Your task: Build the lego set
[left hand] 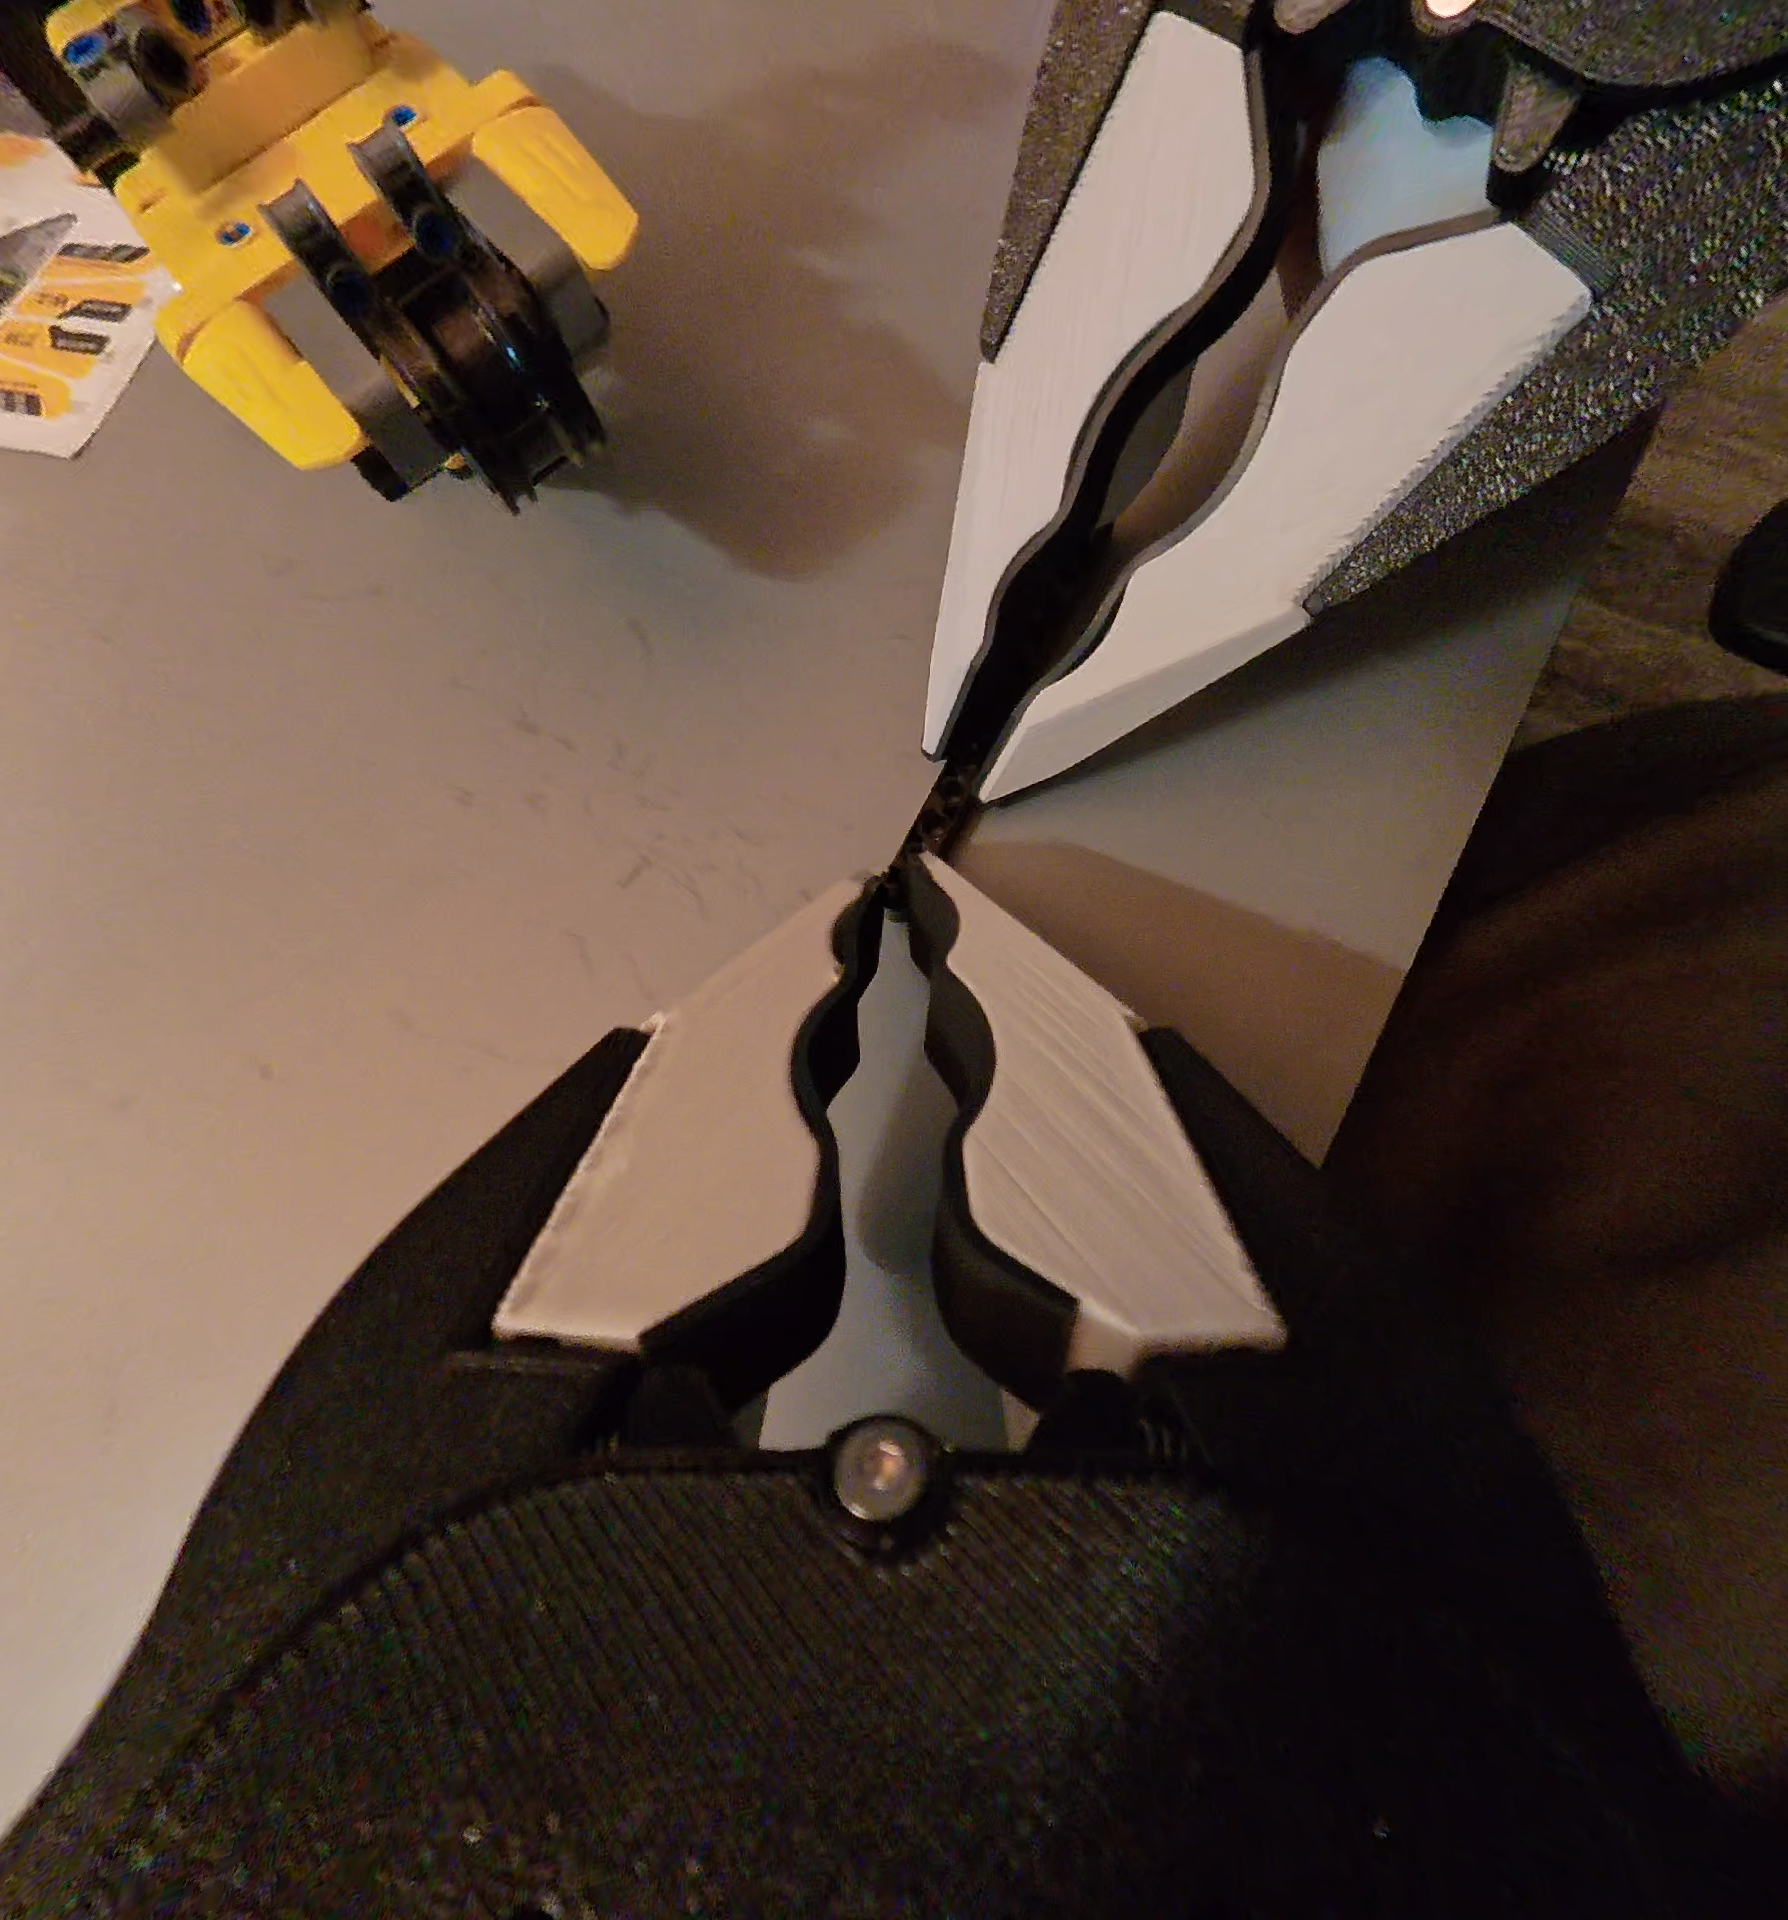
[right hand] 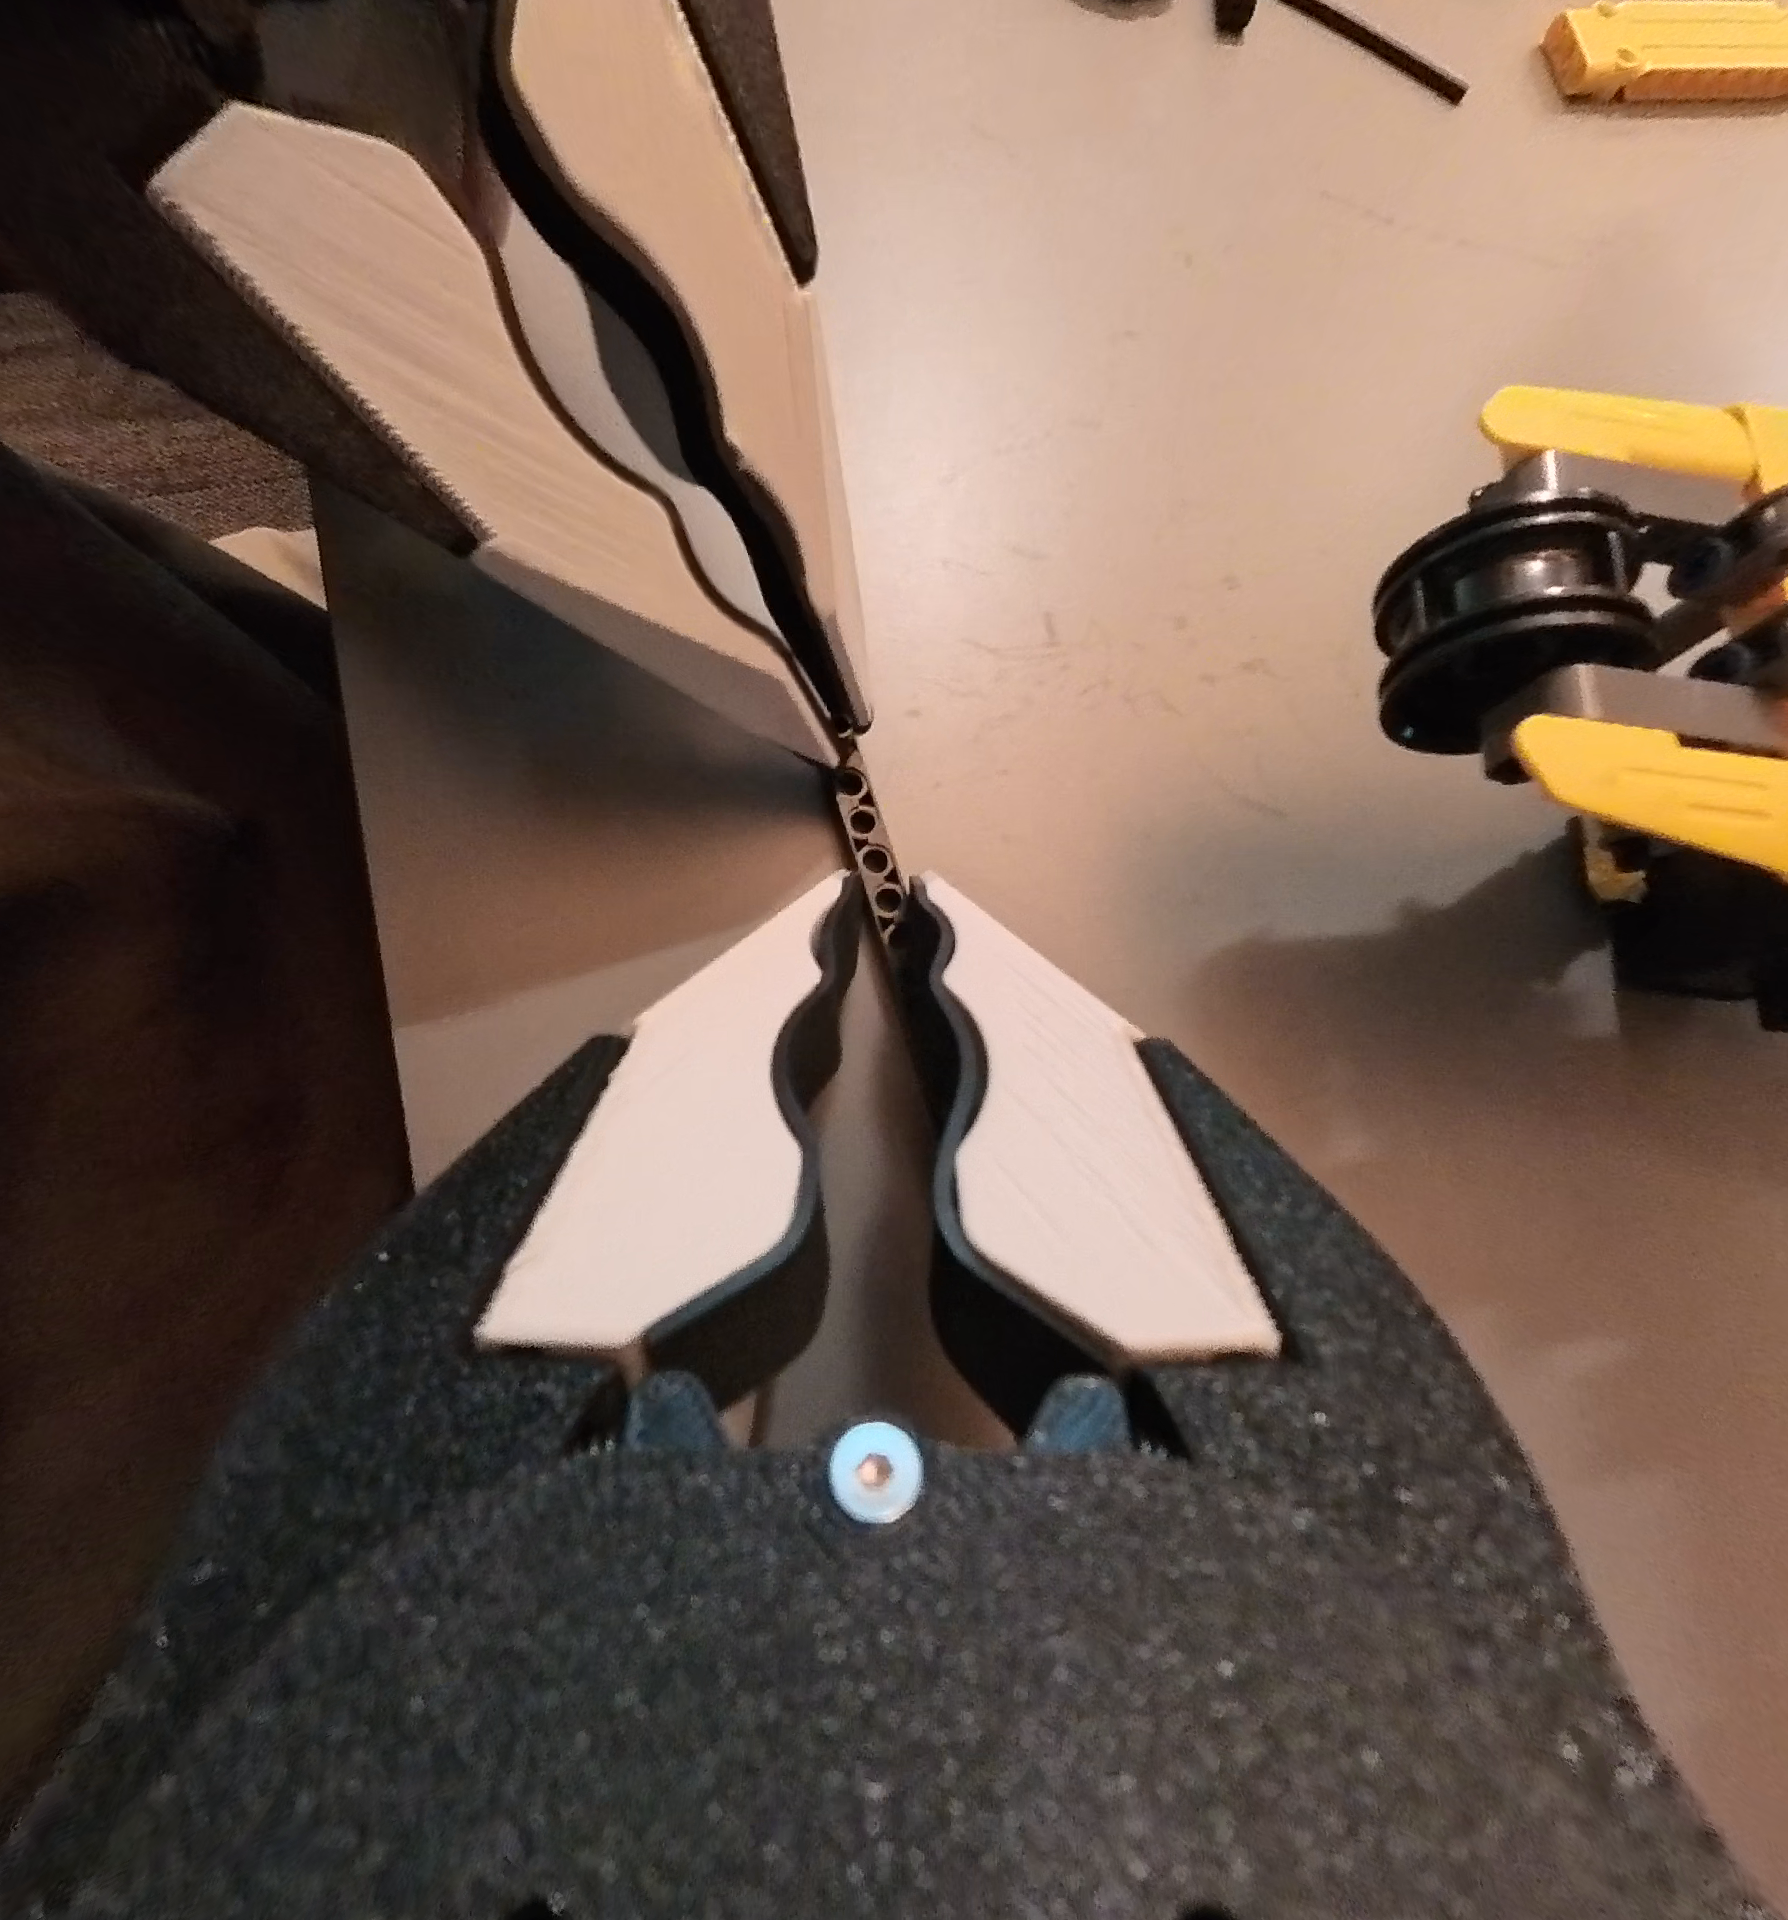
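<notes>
- Centrally, one thin black plastic beam with a row of round holes [right hand: 874, 847], pinched at both ends, bridging two grippers tip to tip above a pale grey tabletop [left hand: 246, 779].
- Left gripper [left hand: 895, 894], white fingers with wavy black pads on a black textured body: rising from the bottom centre of the left wrist view, jaws drawn narrow, clamped on the near end of the beam [left hand: 931, 831].
- Right gripper [right hand: 885, 899], same build: rising from the bottom centre of the right wrist view, jaws likewise narrow, gripping the other end; four holes countable in the exposed stretch.
- Each gripper also seen in the other's view: right one reaching down from the upper right of the left wrist view [left hand: 963, 769], left one from the upper left of the right wrist view [right hand: 838, 738].
- One yellow, grey and black toy-brick vehicle model with a black pulley wheel [left hand: 381, 281]: upper left of the left wrist view, right edge of the right wrist view [right hand: 1638, 665], well apart from the beam.
- One printed sheet in orange, grey and white [left hand: 28, 301], partly under the model at the left edge.
- One loose yellow ribbed brick panel [right hand: 1690, 52], top right of the right wrist view.
- One thin black rod [right hand: 1389, 57] lying just left of that panel.
- Table edge and dark floor along the outer side of each view.
</notes>
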`<move>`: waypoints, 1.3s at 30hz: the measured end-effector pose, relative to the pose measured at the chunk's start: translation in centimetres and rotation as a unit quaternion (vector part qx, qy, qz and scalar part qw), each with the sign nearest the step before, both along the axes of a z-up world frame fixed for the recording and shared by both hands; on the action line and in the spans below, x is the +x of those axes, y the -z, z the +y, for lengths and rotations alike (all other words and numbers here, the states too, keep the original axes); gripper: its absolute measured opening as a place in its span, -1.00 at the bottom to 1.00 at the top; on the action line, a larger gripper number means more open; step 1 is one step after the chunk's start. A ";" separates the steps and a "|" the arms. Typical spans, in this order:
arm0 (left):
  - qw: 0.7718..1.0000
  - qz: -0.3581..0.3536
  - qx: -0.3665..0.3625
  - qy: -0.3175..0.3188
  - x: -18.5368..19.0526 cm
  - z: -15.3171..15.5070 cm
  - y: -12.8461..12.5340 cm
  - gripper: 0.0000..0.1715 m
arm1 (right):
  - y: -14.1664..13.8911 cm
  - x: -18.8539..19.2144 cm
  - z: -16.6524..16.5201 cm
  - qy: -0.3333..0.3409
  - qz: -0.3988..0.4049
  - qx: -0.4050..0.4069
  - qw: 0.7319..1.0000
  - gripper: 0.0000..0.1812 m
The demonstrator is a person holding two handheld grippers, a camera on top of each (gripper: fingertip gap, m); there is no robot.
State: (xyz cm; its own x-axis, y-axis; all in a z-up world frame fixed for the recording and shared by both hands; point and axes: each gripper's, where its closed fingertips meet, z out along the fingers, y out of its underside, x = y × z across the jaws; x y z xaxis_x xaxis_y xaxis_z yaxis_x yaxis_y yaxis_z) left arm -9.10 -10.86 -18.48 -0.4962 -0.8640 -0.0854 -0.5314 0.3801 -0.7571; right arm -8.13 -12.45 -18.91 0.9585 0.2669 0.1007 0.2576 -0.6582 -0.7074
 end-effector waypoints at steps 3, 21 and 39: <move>1.000 -0.001 0.001 0.024 -0.1 -0.1 0.0 -1.00 | 0.0 0.0 0.0 -0.011 0.004 -0.002 1.000 -0.91; 0.983 0.013 -0.018 0.184 -1.0 -0.7 -0.1 -1.00 | -0.1 -0.6 -0.3 -0.074 0.046 -0.004 0.996 -0.91; 0.997 -0.001 -0.015 -0.074 -0.1 0.3 -0.2 -0.96 | 0.0 0.1 0.1 -0.004 0.011 0.009 1.000 -0.91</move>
